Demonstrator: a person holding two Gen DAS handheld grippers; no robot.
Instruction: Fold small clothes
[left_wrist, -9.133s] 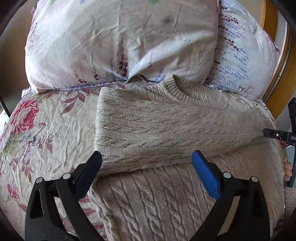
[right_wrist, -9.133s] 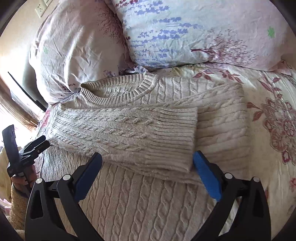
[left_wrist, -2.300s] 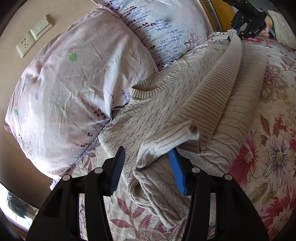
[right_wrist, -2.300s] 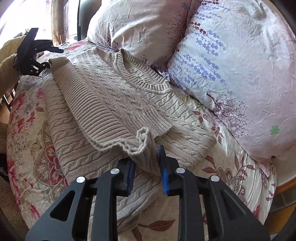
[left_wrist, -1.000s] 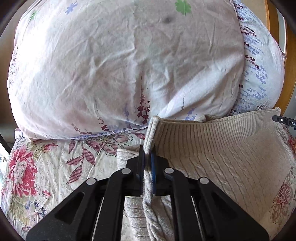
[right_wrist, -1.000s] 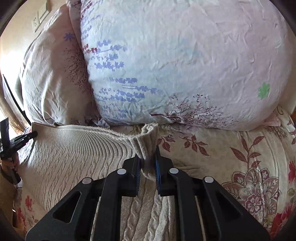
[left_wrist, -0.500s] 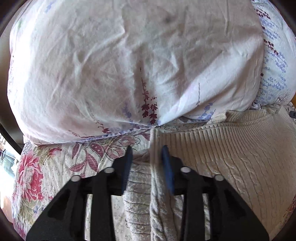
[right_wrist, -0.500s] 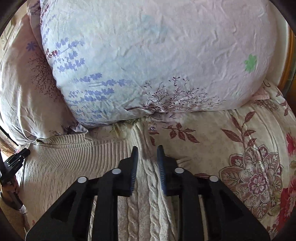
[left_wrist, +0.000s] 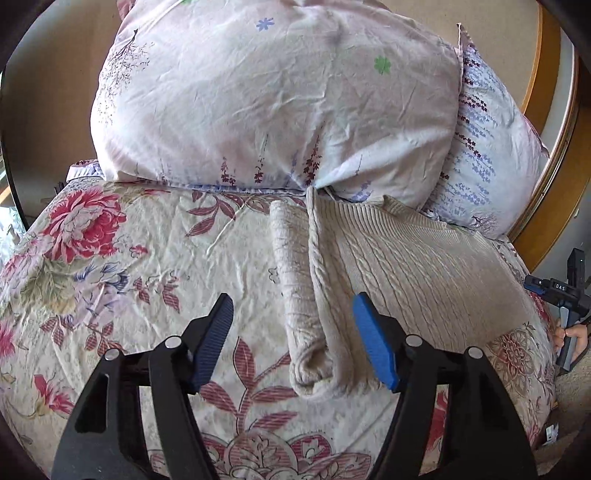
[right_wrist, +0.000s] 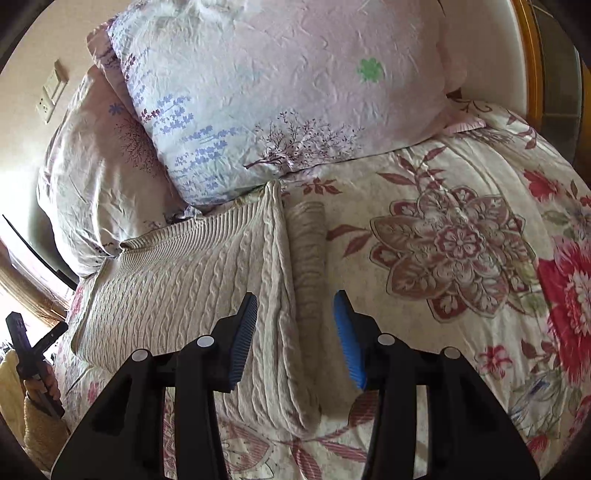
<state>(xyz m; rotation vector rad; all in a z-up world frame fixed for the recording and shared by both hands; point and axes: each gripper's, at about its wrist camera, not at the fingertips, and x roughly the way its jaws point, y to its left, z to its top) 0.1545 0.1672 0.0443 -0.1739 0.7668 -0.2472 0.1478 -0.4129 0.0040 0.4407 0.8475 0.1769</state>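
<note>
Released a moment ago, the folded sweater (left_wrist: 388, 258) lies below the pillows (left_wrist: 273, 103) as the left gripper (left_wrist: 295, 343) and right gripper (right_wrist: 297, 332) hover with jaws spread; smoothing both side edges evenly would finish it best.

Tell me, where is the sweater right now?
The folded sweater lies on the flowered bedspread, its top edge against the pillows. In the left wrist view it sits center-right.
</note>
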